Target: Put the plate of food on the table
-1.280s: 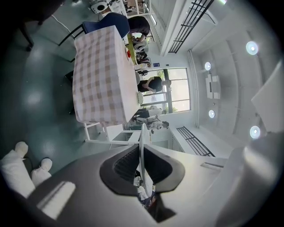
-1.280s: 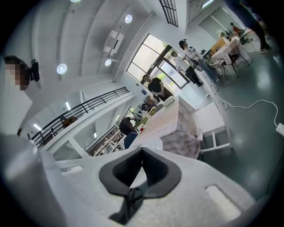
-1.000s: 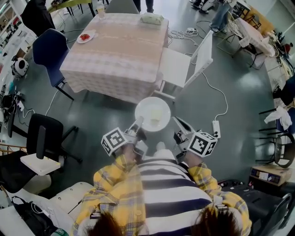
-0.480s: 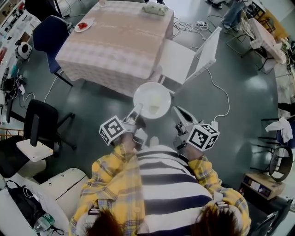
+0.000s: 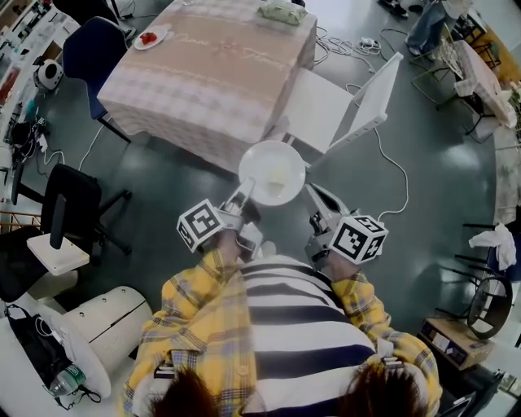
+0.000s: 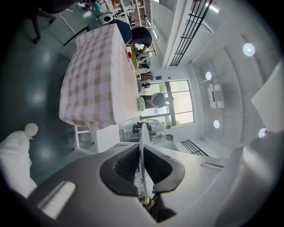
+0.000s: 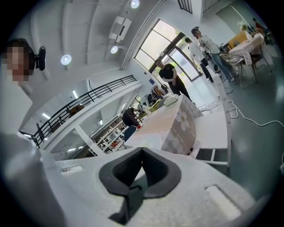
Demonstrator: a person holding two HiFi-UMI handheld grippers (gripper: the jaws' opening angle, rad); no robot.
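Observation:
A white plate with a pale food item on it hangs over the floor, just short of the table with its pink checked cloth. My left gripper is shut on the plate's near-left rim. In the left gripper view that rim shows edge-on as a thin white line pinched between the dark pads. My right gripper sits at the plate's near-right edge. In the right gripper view its jaws are shut, tips together with nothing between them. The table stands ahead.
A white chair stands at the table's near right corner, a blue chair at its left. On the table are a small plate with red food and a green bundle. A black office chair, a white bin and a floor cable are around me.
The table and white chair have come closer to the plate as I move forward. The plate stays in the left gripper's grip, and both grippers keep their pose.

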